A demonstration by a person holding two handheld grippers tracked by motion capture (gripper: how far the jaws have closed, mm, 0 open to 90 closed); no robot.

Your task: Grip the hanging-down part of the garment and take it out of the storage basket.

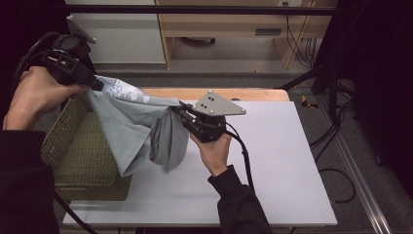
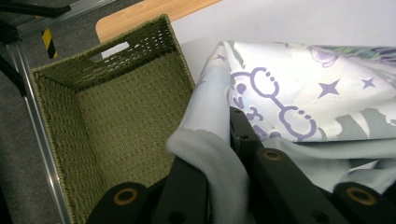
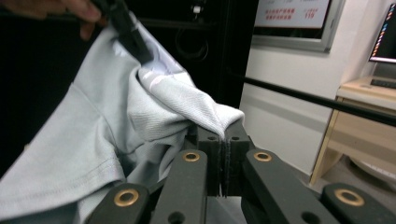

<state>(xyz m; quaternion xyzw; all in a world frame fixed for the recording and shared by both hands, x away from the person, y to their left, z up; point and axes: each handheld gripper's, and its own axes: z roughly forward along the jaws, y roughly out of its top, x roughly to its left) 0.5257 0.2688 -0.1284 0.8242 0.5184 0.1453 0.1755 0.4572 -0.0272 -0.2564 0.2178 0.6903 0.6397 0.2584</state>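
Garment: I saw a pale grey t-shirt (image 1: pixel 136 124) with a purple and grey print, held up off the table and stretched between my 2 grippers, its lower part hanging beside the basket and over the table.
Left gripper (image 1: pixel 92 84): I had it raised at the far left, above the basket. In the left gripper view its jaws were closed on a ribbed edge of the shirt, with the fabric bunched between them.
Right gripper (image 1: pixel 181 108): I had it over the middle of the table, pointing left. In the right gripper view its 2 jaws were pressed together with a fold of the shirt pinched at their tips.
Basket (image 1: pixel 73 146): I saw a green woven basket at the table's left edge, open at the top, with a handle slot in one wall.
Table (image 1: pixel 282 161): I saw a white top with a wooden strip along the far edge.
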